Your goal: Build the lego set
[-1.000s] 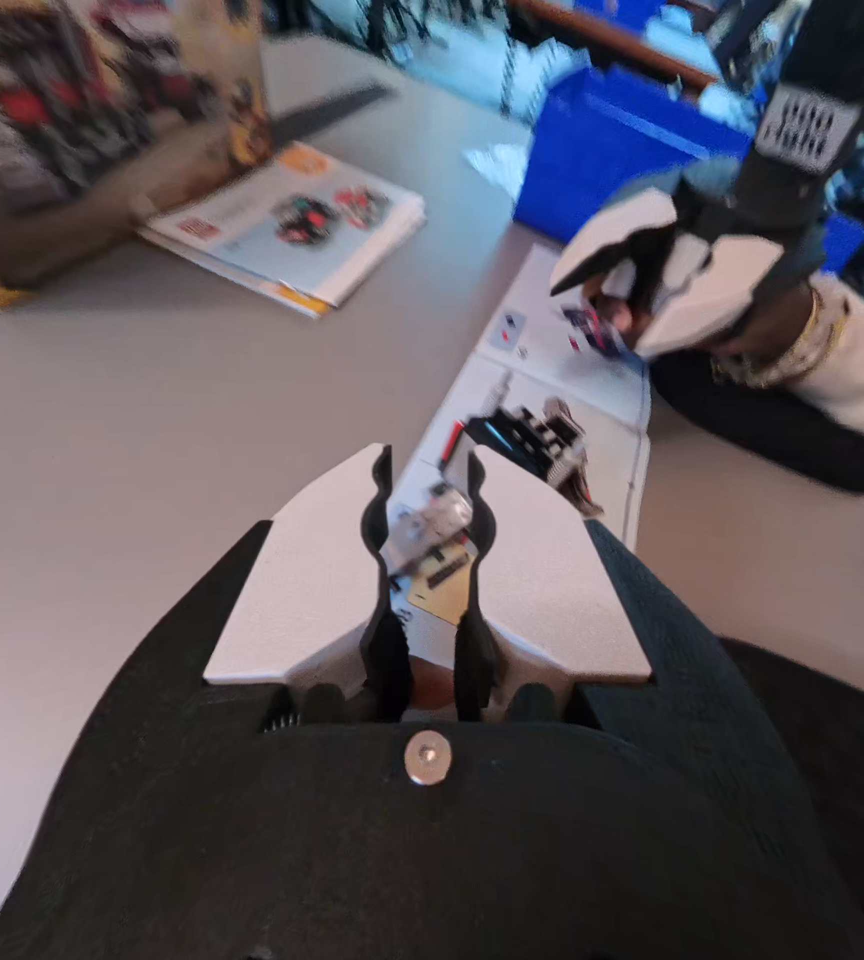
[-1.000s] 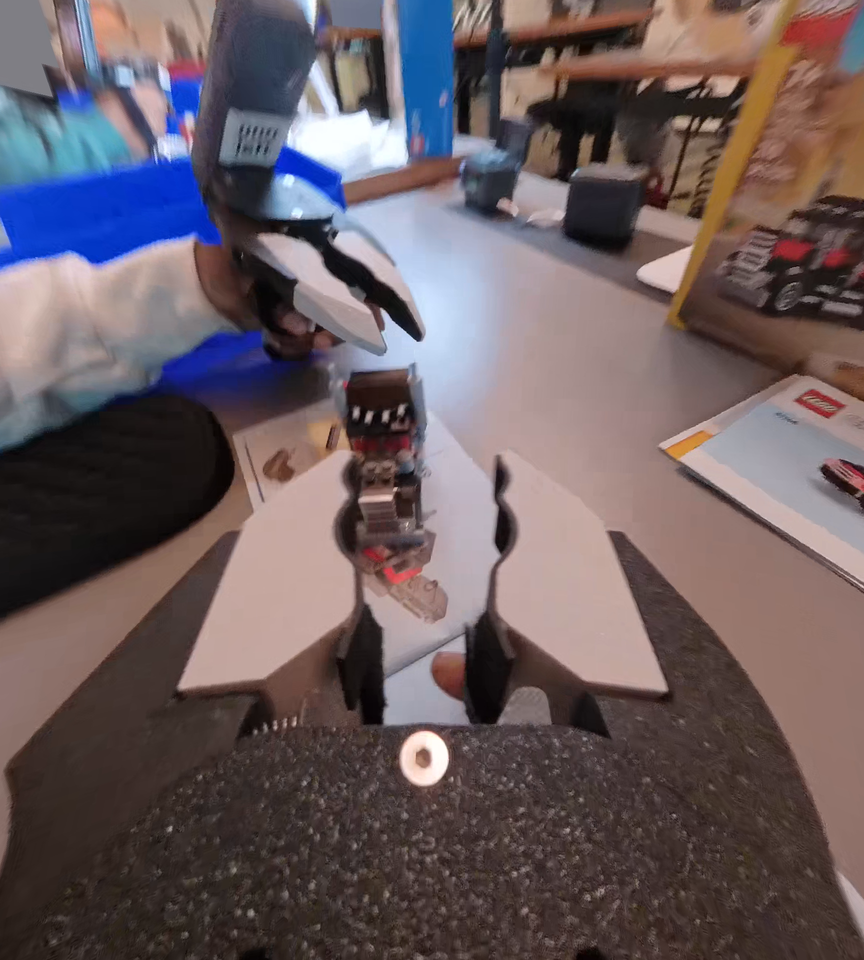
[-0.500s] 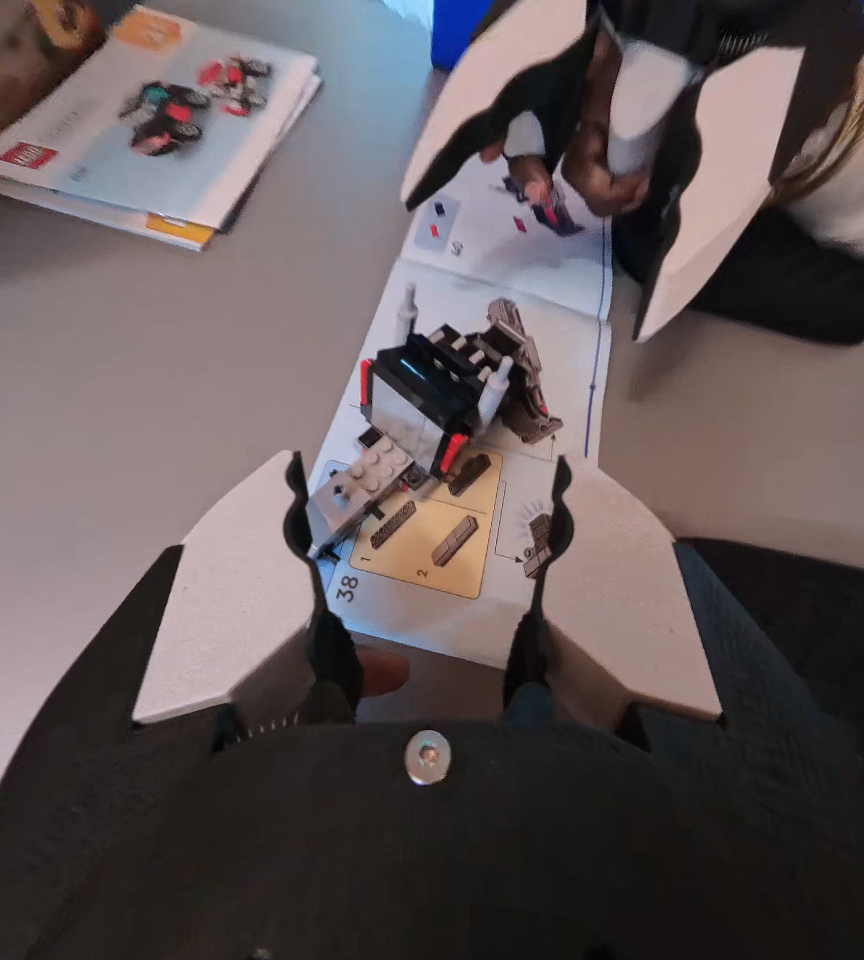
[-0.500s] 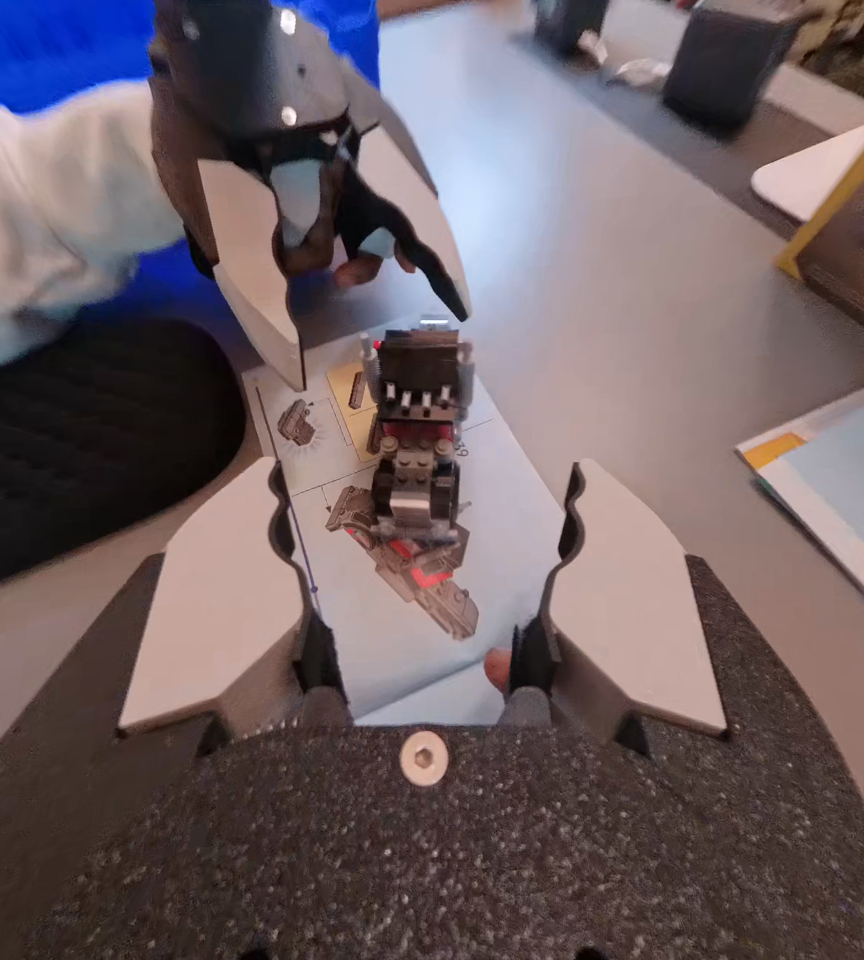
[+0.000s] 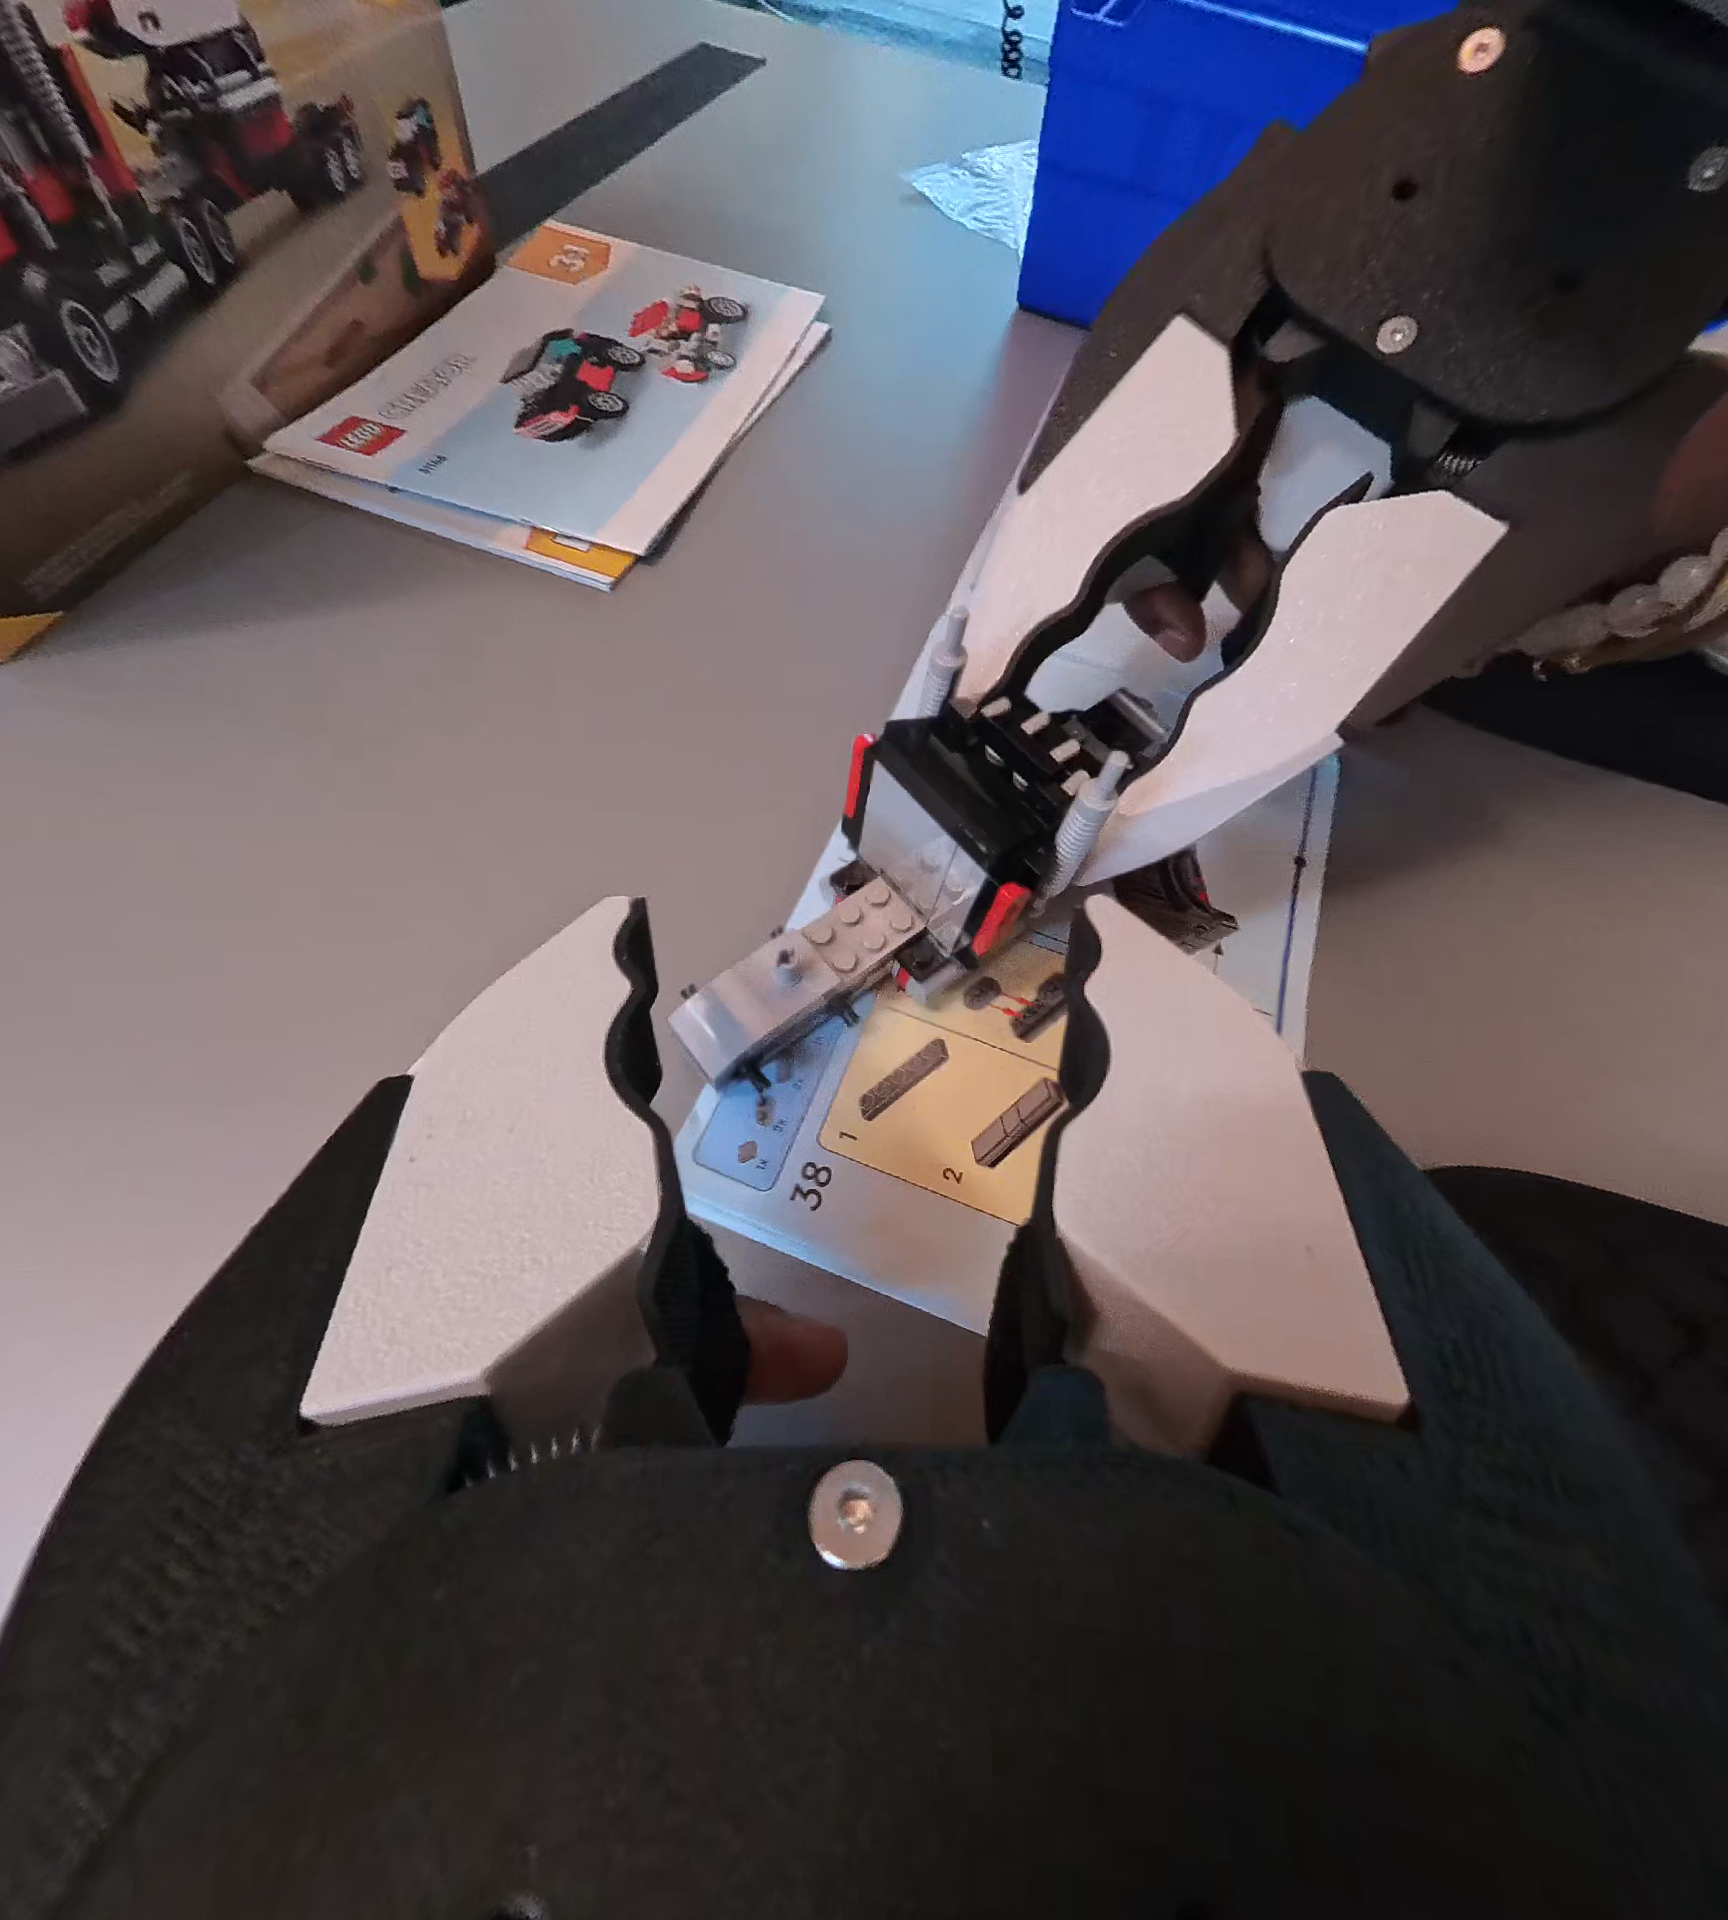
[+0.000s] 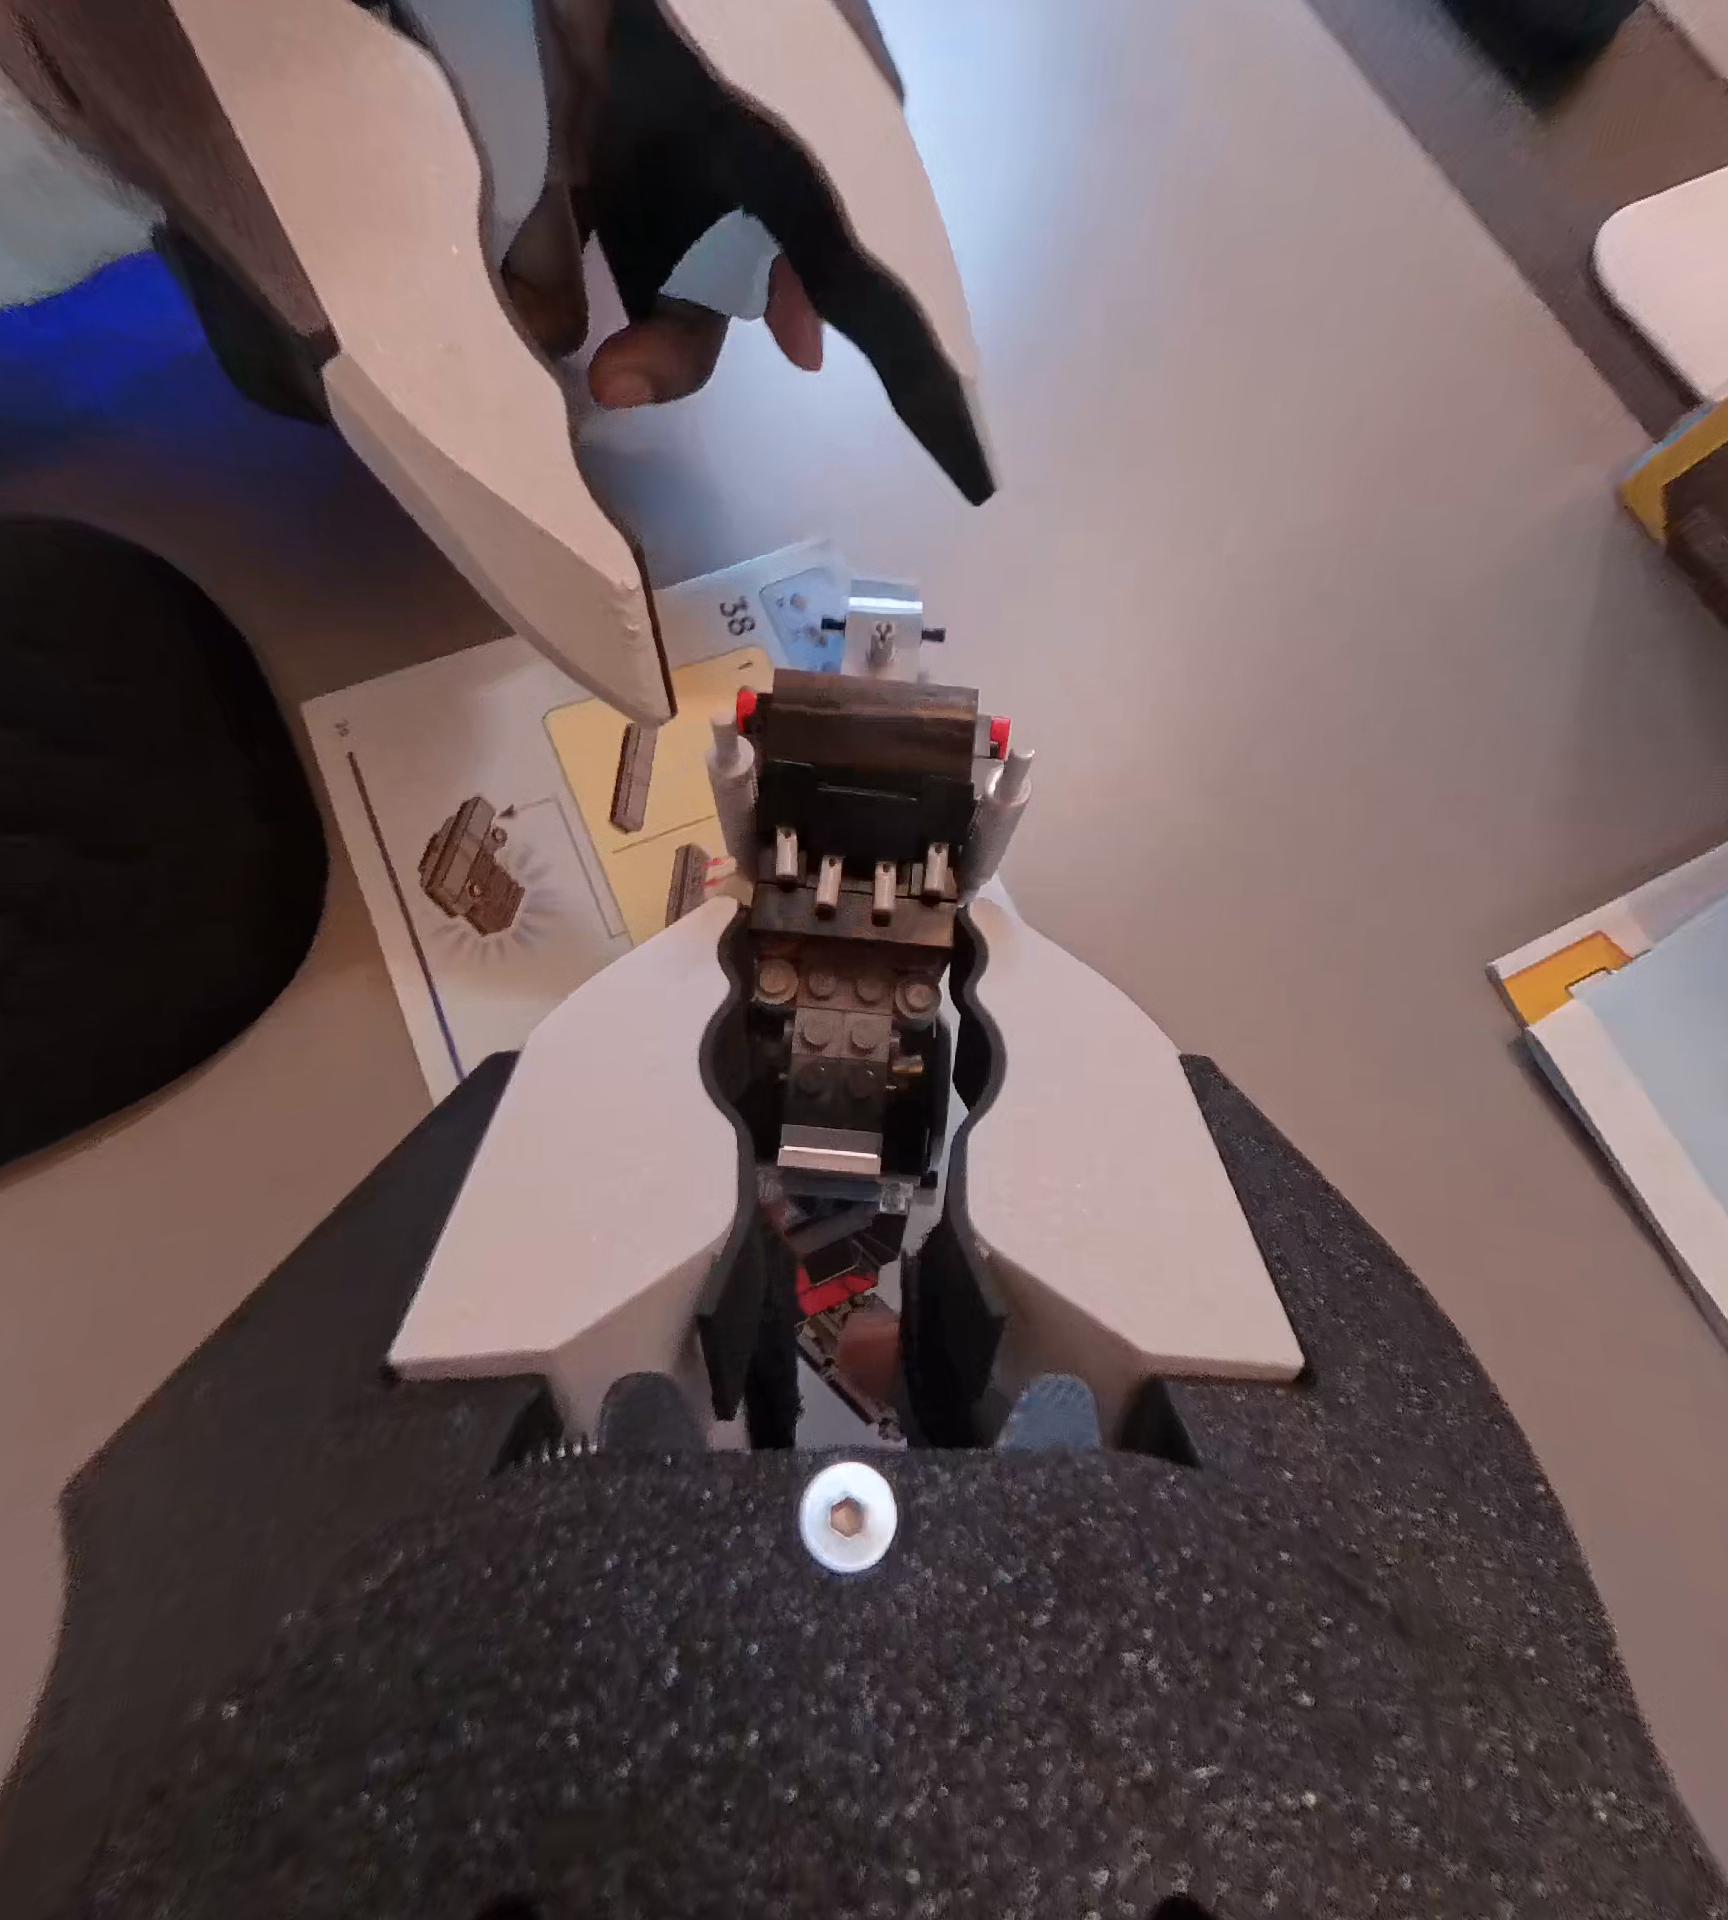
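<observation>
A partly built lego truck point(image 5: 953, 821), with a black cab, red corners and a grey studded front, sits over the open instruction booklet point(image 5: 943, 1143). My right gripper point(image 6: 855, 914) is shut on the truck's dark rear chassis point(image 6: 844, 1039), with both pads against its sides. It also shows in the left wrist view point(image 5: 1036, 769), reaching in from the upper right. My left gripper point(image 5: 860, 914) is open. The truck's grey front end point(image 5: 787, 987) lies between its fingertips, and neither pad touches it. The left gripper also shows in the right wrist view point(image 6: 813, 597), above the cab.
The lego box point(image 5: 112, 260) stands at the far left, with closed booklets point(image 5: 569, 395) beside it. A blue bin point(image 5: 1151, 156) is at the back. A black pad point(image 6: 60, 831) lies beside the open booklet. A small dark sub-assembly point(image 5: 1172, 904) lies on the page. One gripper's finger ends stand about 5 cm off the other's.
My left jaws, narrow around the truck's grey end a second ago, have opened off it. My right jaws opened wide, moved forward over the truck's rear and came together on it.
</observation>
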Action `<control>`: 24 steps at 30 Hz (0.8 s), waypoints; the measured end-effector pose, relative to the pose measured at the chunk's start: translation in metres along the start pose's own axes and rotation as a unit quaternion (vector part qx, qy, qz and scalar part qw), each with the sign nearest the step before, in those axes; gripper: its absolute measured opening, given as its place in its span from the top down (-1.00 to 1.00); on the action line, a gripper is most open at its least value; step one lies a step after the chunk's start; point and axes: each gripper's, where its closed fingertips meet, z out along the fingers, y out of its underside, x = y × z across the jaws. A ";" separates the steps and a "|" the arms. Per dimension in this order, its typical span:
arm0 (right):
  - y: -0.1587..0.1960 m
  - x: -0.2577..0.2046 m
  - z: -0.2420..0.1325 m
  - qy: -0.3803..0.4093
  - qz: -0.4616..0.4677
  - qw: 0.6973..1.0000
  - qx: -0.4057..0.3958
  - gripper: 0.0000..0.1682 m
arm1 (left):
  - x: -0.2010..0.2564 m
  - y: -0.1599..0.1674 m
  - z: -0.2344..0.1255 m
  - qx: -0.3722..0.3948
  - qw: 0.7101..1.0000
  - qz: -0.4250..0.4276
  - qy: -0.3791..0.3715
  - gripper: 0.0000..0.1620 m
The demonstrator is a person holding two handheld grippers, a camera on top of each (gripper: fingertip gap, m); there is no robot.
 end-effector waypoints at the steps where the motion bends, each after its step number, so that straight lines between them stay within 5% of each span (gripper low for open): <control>1: -0.003 0.003 -0.001 0.008 0.007 1.000 0.010 0.57 | -0.002 -0.001 -0.001 0.004 1.000 0.000 -0.008 0.08; 14: -0.024 0.109 0.020 0.138 0.149 0.979 0.029 0.57 | -0.022 0.018 0.006 -0.047 0.997 -0.016 -0.062 0.19; 21: -0.016 0.117 0.037 0.158 0.153 0.975 0.012 0.57 | -0.020 0.017 0.007 -0.045 0.997 -0.014 -0.056 0.20; 24: -0.031 0.116 0.010 0.150 0.170 0.972 0.064 0.29 | -0.021 0.017 0.007 -0.043 0.997 -0.018 -0.058 0.21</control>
